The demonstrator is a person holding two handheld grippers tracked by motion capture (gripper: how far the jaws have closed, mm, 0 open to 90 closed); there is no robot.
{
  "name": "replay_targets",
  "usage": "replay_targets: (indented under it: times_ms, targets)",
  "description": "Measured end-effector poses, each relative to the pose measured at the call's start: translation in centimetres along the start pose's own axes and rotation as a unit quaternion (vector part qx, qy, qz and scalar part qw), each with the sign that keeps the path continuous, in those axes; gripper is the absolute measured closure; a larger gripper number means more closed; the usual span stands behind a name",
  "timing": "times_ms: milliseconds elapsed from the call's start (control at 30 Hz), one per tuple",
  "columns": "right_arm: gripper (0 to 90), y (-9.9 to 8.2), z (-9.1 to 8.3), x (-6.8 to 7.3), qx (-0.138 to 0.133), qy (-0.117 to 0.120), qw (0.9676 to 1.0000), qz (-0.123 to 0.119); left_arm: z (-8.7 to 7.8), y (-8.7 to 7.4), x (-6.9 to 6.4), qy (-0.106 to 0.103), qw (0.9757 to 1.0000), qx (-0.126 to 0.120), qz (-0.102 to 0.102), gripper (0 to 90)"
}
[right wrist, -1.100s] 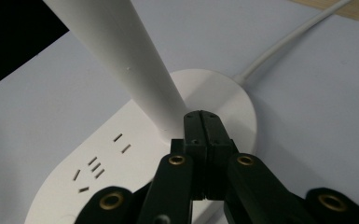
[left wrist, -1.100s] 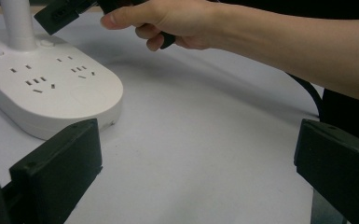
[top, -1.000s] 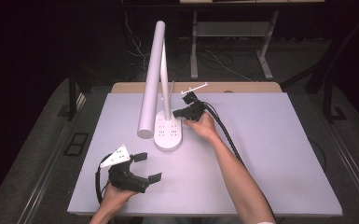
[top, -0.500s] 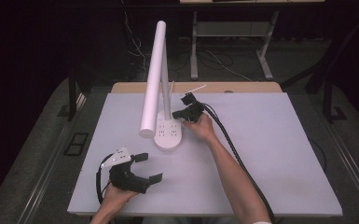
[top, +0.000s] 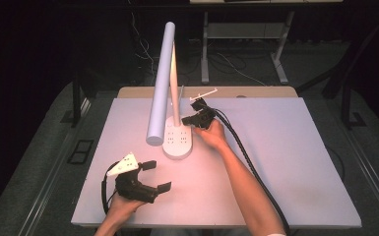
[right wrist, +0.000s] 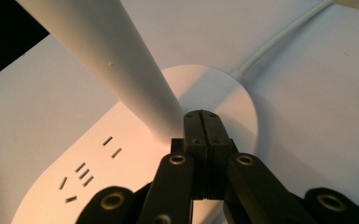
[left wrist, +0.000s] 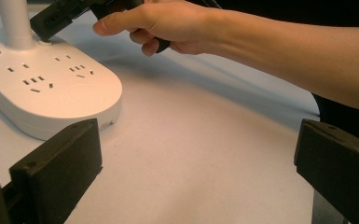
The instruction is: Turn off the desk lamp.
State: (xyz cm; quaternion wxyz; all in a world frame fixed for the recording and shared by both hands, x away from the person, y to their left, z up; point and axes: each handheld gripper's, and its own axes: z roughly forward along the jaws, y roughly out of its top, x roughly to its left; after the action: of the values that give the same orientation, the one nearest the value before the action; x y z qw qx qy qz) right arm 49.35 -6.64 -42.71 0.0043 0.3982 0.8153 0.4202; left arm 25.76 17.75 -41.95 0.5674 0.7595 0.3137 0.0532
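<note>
— High view first: where's the desk lamp (top: 170,105)?
— Standing on the white table (top: 295,162), its base with sockets (top: 178,141) left of centre

— And the right gripper (top: 197,118)?
— Jaws pressed together with nothing between, tips right at the foot of the lamp's stem (right wrist: 121,60)

— Left gripper (top: 155,176)?
— Jaws spread wide, empty, resting near the table's front edge, well apart from the base

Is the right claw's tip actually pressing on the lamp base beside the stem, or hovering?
Cannot tell. In the right gripper view the shut right claw sits over the lamp base by the stem, but no contact or gap shows plainly.
</note>
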Motion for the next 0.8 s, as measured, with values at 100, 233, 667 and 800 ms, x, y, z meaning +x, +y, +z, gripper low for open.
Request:
replay_targets:
  times_ms: [100, 233, 667, 800]
  targets:
    - [90.0, -0.13, 0.07, 0.15, -0.001, -0.004, 1.0000, 0.002, 0.02, -0.01, -0.03, -0.001, 1.0000, 0.000, 0.000, 0.0]
    - [90.0, -0.09, -0.05, 0.32, 0.005, -0.006, 1.0000, 0.000, -0.02, 0.00, 0.02, 0.000, 1.0000, -0.001, -0.001, 0.0]
    - [90.0, -0.02, -0.16, -0.03, 0.005, 0.003, 1.0000, -0.002, 0.03, 0.00, -0.01, 0.000, 1.0000, -0.001, -0.001, 0.0]
    - [90.0, -0.11, -0.03, 0.07, -0.001, 0.002, 1.0000, 0.000, 0.02, 0.02, -0.02, -0.001, 1.0000, 0.000, 0.000, 0.0]
